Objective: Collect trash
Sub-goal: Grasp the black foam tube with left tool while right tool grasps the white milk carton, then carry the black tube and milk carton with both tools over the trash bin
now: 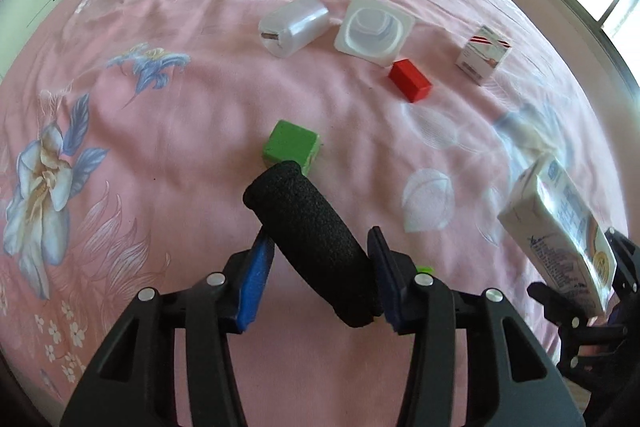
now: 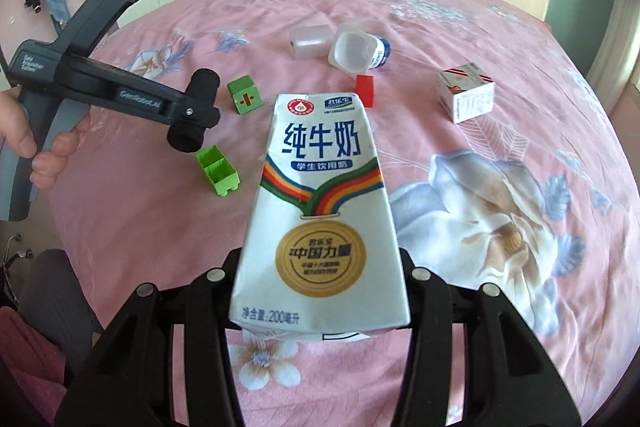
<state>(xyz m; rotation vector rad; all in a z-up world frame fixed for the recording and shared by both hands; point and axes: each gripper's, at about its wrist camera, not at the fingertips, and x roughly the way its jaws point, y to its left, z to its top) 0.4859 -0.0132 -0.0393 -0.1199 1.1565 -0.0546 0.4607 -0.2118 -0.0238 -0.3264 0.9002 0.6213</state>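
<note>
left gripper (image 1: 320, 267): fingers clamped on black foam roll (image 1: 310, 239), angled down | right gripper (image 2: 320, 291): fingers clamped on milk carton (image 2: 320, 211) | hand (image 2: 28, 143) grips left handle

Each tool is matt black plastic with silver round-headed screws at its linkage joints. The left tool (image 1: 320, 259) has blue finger pads (image 1: 256, 275), a grey trigger and pale lettering along its body; right tool (image 2: 320, 291) matches.
</note>
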